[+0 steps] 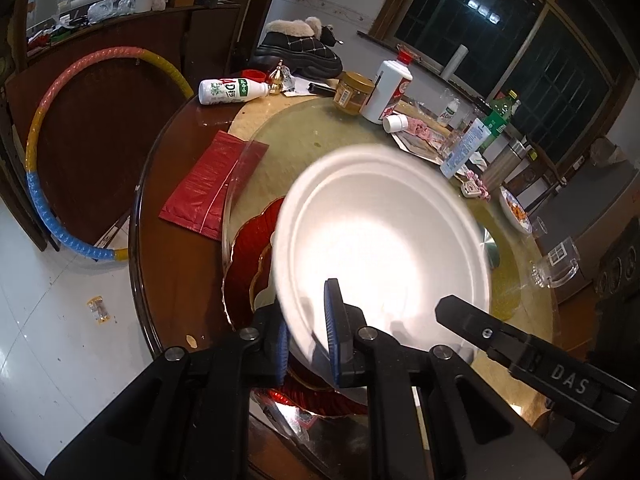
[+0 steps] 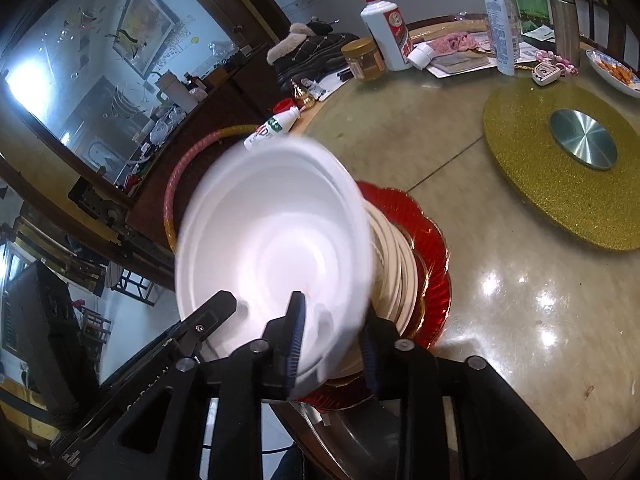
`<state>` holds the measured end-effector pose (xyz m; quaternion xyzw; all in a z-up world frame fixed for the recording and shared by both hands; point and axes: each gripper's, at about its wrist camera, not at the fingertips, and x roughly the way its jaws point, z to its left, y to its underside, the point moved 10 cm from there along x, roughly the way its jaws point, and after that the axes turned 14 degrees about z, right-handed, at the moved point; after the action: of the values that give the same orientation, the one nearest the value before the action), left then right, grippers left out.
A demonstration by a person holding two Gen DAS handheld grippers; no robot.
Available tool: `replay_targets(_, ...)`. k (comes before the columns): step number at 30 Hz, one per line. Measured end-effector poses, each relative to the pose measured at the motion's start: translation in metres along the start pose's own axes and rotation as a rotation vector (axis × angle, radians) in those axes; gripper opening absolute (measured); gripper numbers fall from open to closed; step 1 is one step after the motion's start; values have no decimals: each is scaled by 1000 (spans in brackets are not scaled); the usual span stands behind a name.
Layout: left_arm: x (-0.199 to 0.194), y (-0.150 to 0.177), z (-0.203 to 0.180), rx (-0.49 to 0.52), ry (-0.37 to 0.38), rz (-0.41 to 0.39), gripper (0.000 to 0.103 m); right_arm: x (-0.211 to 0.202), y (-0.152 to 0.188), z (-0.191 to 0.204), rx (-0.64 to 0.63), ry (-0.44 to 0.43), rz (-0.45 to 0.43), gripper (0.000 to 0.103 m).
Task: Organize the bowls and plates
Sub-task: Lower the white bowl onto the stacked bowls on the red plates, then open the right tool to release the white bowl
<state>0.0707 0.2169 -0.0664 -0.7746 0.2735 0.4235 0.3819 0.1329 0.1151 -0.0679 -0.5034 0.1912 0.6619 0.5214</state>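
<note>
In the left wrist view the left gripper (image 1: 306,336) has its jaws pinching the white bowl's (image 1: 384,236) near rim at frame centre, and in the right wrist view the right gripper (image 2: 332,336) pinches it too (blurry), so a mismatched pull could tip it onto the plate stack (image 2: 400,264).

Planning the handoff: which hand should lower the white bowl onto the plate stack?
No clear favourite: left tool and right tool both clamp the white bowl's rim, tilted over the plate stack. Use both.
</note>
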Motion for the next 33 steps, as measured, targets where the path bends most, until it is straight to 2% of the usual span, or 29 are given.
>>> replay_targets(10, 3, 0, 0, 8, -32, -2, 13, -3, 1, -1, -1, -5, -11, 30)
replay_targets(13, 2, -1, 1, 10, -64, -13, 16, -6, 1, -2, -3, 5, -20, 30)
replay_targets(16, 1, -2, 3, 14, -102, -27, 31, -8, 2, -2, -9, 23, -28, 32)
replay_targets(18, -1, -2, 4, 18, -121, -40, 49, -10, 2, -1, -14, 33, -34, 38)
replay_targets(19, -3, -2, 4, 21, -129, -49, 52, -11, 2, -1, -18, 37, -40, 40)
replay_targets(22, -7, -3, 4, 36, -164, -75, 53, -14, 3, 1, -31, 47, -53, 41)
replay_targets(29, -12, 1, 4, 34, -178, -91, 53, -22, 5, 4, -48, 64, -80, 48)
replay_targets(33, -16, 4, 4, 37, -183, -96, 53, -26, 9, 7, -60, 68, -88, 48)
